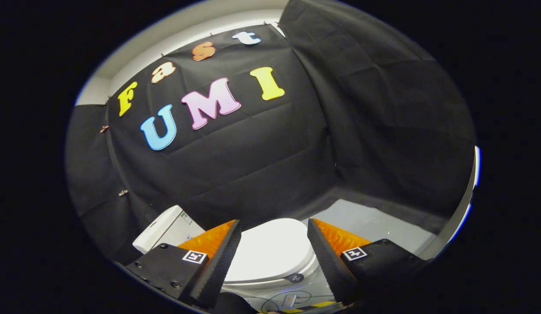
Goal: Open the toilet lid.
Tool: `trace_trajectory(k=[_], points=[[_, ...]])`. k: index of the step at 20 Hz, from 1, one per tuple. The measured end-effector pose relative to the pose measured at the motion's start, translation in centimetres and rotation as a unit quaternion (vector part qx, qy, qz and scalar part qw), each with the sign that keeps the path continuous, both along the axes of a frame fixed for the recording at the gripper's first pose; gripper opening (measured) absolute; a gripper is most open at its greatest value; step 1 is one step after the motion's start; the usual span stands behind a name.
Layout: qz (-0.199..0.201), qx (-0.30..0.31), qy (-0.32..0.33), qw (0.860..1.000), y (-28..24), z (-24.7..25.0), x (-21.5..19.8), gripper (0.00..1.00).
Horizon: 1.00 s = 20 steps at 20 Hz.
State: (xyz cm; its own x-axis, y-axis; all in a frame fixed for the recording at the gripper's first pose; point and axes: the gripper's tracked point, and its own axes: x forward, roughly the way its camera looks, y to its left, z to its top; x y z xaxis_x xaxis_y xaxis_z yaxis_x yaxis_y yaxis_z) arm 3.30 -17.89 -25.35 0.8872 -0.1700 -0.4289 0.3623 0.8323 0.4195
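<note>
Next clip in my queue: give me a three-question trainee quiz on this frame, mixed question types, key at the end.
1. True or false: the toilet lid is already raised.
2. Multiple choice: the tool has its fingers A) clamped on the lid, B) spread apart with the lid seen between them, C) pressed on the tank.
3. Short answer: what white part stands beyond the left finger, against the black cloth wall?

Key
1. False: the lid lies flat and closed on the bowl.
2. B: the fingers are open and hold nothing.
3. The toilet tank.
</note>
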Motion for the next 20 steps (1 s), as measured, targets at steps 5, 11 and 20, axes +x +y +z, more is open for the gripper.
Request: trace_trajectory(k=[5, 11, 20], points=[[-0.013, 0.068, 0.07, 0.995, -0.7, -8.8, 0.5, 0.97], [-0.012, 0.155, 0.135, 0.979, 0.0, -18.3, -0.1, 0.96], [-0.029, 0.255, 0.208, 0.944, 3.1, -28.3, -3.0, 0.92]])
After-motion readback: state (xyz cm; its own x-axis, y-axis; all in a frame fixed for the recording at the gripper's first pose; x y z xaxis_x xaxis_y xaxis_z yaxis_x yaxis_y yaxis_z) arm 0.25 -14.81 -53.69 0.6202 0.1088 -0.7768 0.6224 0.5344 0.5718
